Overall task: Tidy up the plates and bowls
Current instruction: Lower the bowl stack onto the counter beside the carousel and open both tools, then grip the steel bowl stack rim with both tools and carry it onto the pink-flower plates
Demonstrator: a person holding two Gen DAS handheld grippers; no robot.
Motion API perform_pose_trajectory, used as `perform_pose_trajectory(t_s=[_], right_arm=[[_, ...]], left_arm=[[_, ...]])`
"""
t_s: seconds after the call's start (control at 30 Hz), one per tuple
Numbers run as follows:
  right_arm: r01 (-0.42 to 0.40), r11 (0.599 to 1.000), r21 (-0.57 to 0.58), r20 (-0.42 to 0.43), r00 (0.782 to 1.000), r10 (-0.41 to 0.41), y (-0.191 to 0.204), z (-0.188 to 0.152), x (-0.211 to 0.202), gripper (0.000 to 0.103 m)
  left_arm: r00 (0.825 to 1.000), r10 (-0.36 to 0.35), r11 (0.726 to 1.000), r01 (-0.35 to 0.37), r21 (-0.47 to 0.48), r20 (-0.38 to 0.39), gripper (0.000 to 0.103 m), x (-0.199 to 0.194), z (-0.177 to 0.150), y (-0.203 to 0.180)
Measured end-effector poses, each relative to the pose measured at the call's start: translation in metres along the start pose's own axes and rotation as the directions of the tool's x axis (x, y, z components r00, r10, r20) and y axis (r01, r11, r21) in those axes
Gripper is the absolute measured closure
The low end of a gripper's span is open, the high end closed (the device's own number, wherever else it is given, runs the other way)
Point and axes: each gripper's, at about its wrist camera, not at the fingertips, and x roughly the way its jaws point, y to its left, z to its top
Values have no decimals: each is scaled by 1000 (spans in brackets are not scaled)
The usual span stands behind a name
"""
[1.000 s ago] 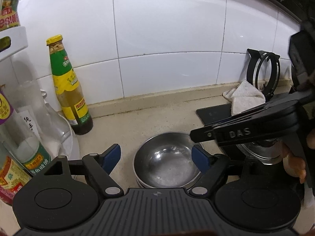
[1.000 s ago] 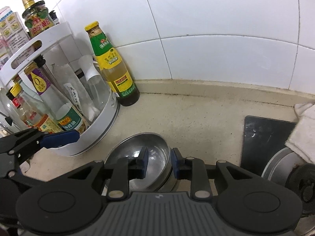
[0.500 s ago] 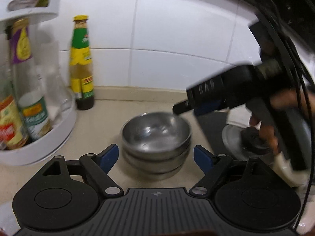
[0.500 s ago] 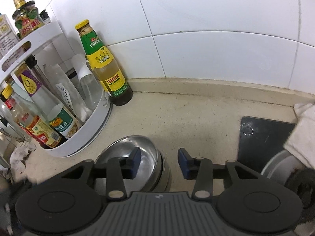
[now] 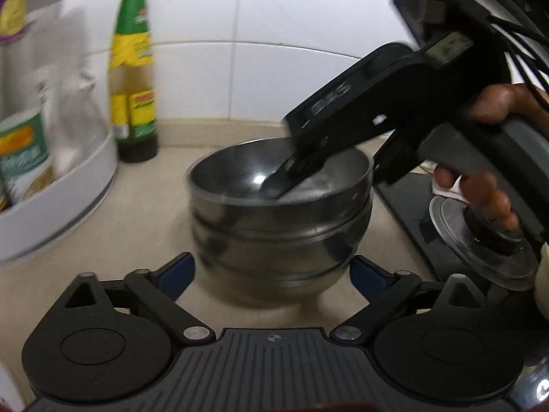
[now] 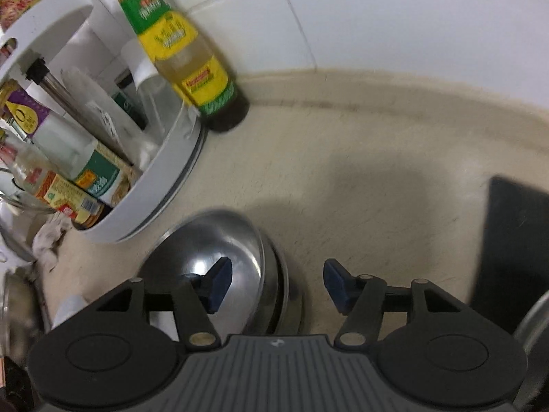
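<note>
**Bowl stack, both grippers staged**

Left wrist: stacked bowls (image 5: 279,226) on counter (image 5: 137,213), dead ahead of left gripper (image 5: 272,271). Jaws spread wide, flanking lowest bowl, not touching. Right gripper (image 5: 284,178) reached in from right, one finger inside top bowl.

Right wrist: right gripper (image 6: 274,283) open, straddling near rim; stack low and left of centre. Judged nearer to a grasp: right.

Silver steel bowls (image 5: 279,219) sit on a beige speckled counter (image 6: 377,178); the bottle (image 6: 182,51) wears green and yellow labels (yellow cap); black tongs (image 6: 272,283) carry blue pads.
</note>
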Motion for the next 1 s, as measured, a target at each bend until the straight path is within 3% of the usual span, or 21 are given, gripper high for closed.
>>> perform_pose_trajectory(t_s=[0.17, 0.5, 0.7, 1.0], right_arm=[[-112, 992, 58, -29, 993, 113, -16, 9, 21, 38], [-114, 989, 91, -1, 993, 115, -23, 10, 17, 41], [-108, 988, 114, 25, 994, 106, -13, 2, -1, 42], [-107, 993, 55, 88, 991, 102, 31, -10, -43, 42]], left_arm=[[1000, 0, 1000, 0, 7, 29, 0, 20, 5, 2], [999, -4, 1000, 3, 16, 44, 0, 20, 6, -1], [996, -17, 1000, 17, -1, 90, 0, -3, 10, 0], [984, 4, 1000, -4, 0, 177, 0, -57, 13, 3]])
